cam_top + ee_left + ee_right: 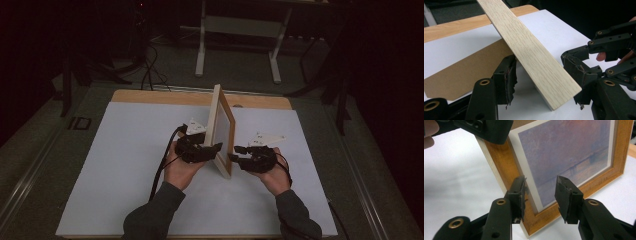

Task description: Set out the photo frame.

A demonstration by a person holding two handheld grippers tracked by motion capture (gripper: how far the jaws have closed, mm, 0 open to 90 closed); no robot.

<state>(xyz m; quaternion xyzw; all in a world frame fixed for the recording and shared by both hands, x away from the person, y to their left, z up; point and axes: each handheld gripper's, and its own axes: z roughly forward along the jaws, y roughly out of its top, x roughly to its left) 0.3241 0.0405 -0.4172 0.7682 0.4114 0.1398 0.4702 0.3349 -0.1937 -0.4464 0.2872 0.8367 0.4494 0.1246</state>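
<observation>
The picture frame (pixel 223 129) stands on edge mid-table between the spread, non-gripping left gripper (pixel 212 148) and right gripper (pixel 239 153), so a nudge could likely topple it flat.

Picture frame (pixel 223 131) upright on white-topped table (pixel 130 165)

Wooden picture frame (pixel 223 131) upright on its edge, mid-table
</observation>
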